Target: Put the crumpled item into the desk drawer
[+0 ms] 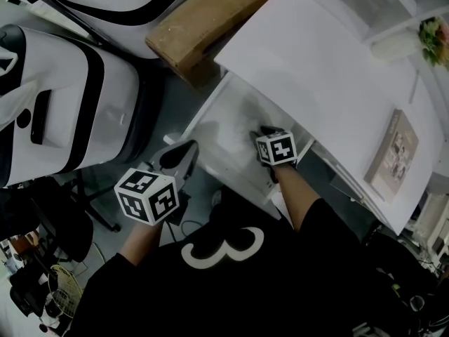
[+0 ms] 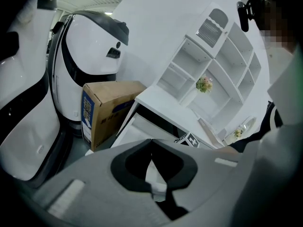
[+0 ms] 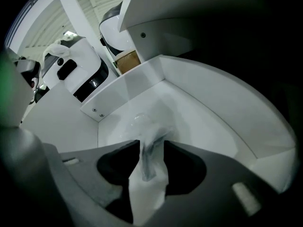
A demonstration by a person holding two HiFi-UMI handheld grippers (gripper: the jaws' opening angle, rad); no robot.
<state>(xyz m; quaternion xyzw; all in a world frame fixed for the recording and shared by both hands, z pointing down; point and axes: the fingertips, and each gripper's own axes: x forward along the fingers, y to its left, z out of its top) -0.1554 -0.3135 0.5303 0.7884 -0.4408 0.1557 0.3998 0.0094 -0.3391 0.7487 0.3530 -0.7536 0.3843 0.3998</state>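
Observation:
The desk drawer [image 1: 221, 121] stands pulled out below the white desk top [image 1: 330, 69]. My right gripper [image 1: 265, 133] reaches down into it, its marker cube hiding the tips in the head view. In the right gripper view the crumpled white item [image 3: 147, 176] hangs, blurred, in the gap of my right gripper [image 3: 151, 143], whose jaws stand apart over the drawer's floor [image 3: 189, 112]. My left gripper [image 1: 179, 154] hovers outside the drawer's near left corner. In its own view the left gripper [image 2: 151, 141] has its tips together and holds nothing.
A brown cardboard box [image 1: 203, 20] sits on the floor against the desk's left end. A large white and black machine [image 1: 63, 111] stands left of it. A book [image 1: 394, 153] lies on the desk top, and flowers [image 1: 435, 30] sit on the shelving behind.

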